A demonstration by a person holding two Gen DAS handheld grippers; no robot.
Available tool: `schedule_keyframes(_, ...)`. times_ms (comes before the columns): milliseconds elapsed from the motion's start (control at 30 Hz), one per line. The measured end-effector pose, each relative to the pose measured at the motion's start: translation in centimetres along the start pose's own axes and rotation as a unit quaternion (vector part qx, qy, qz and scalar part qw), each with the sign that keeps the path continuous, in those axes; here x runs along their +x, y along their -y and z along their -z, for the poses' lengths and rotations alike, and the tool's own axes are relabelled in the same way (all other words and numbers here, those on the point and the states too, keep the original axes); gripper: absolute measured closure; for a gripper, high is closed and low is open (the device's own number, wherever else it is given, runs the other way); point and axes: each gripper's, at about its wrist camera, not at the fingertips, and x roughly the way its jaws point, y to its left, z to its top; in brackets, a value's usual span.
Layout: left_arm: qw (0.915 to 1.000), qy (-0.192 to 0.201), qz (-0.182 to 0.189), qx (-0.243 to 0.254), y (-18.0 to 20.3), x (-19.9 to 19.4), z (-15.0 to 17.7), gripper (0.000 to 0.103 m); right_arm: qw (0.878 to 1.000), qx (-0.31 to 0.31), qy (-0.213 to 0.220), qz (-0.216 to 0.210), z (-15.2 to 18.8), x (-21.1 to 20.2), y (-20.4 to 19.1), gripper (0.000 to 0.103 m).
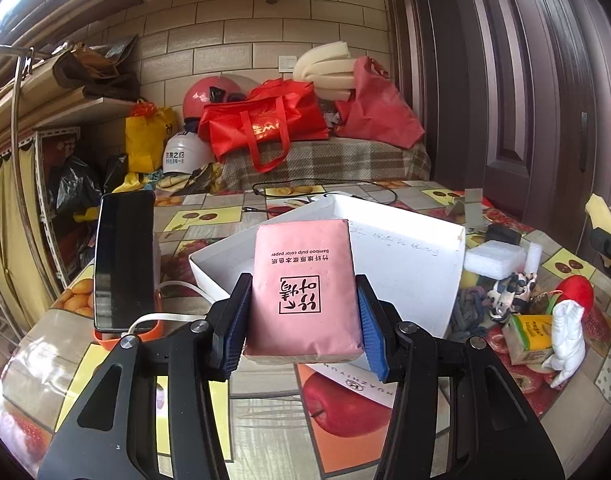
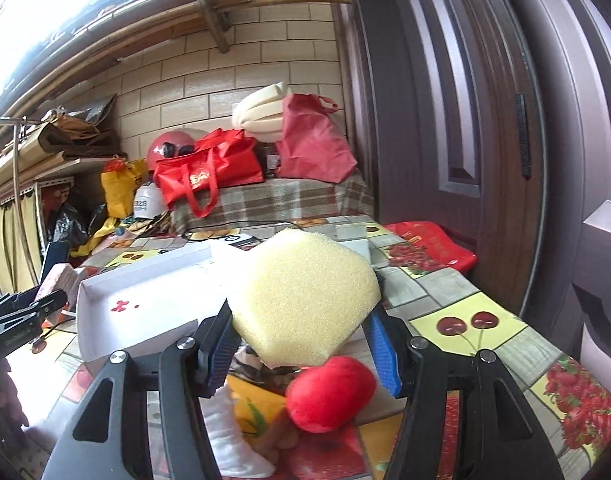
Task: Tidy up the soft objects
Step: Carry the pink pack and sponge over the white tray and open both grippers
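Observation:
My left gripper (image 1: 303, 322) is shut on a pink tissue pack (image 1: 303, 288) with black print, held above the table in front of a white open box (image 1: 409, 264). My right gripper (image 2: 305, 334) is shut on a yellow sponge (image 2: 303, 294), held above the table beside the same white box (image 2: 145, 292). A red plush ball (image 2: 331, 392) lies below the sponge. In the left wrist view, a red plush (image 1: 577, 290), a white soft figure (image 1: 567, 336), a patterned cloth (image 1: 509, 292) and white foam (image 1: 493, 260) lie right of the box.
A black phone (image 1: 123, 264) stands on an orange stand at the left. A green carton (image 1: 529, 338) lies on the fruit-print tablecloth (image 1: 341, 408). A black cable (image 1: 325, 190) runs behind the box. A dark door (image 2: 485, 120) stands at the right. Red bags (image 1: 261, 124) sit on a bench behind.

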Motion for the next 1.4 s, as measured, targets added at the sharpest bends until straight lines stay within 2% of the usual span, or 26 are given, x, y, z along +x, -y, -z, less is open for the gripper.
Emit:
schedule_keyframes(267,0.9999,0.008,-0.007,0.0,-0.2,0.2,0.0,0.054,0.997,-0.017,-0.026,-0.064,0.2,2.0,-5.4,0.044)
schedule_keyframes(467,0.9998,0.007,-0.015,-0.007,-0.6,1.3,-0.5,0.054,0.994,-0.026,-0.049,-0.094,0.7,4.0,-8.5,0.044)
schedule_keyframes(600,0.9997,-0.005,-0.02,-0.014,-1.1,2.8,-1.0,0.054,0.993,-0.043,-0.057,-0.096,0.9,5.3,-10.1,0.044)
schedule_keyframes(833,0.9982,-0.03,-0.031,-0.041,-2.4,5.7,-1.7,0.054,0.993,-0.064,-0.045,-0.094,0.4,7.1,-13.2,0.044)
schedule_keyframes(1167,0.9907,-0.093,-0.034,-0.093,-4.3,8.8,-1.7,0.054,0.991,-0.032,-0.092,-0.088,-0.5,13.2,-14.6,0.044)
schedule_keyframes(1400,0.9919,-0.086,-0.056,-0.075,-3.2,9.8,-2.3,0.054,0.992,-0.043,-0.085,-0.086,-0.6,13.2,-15.3,0.044)
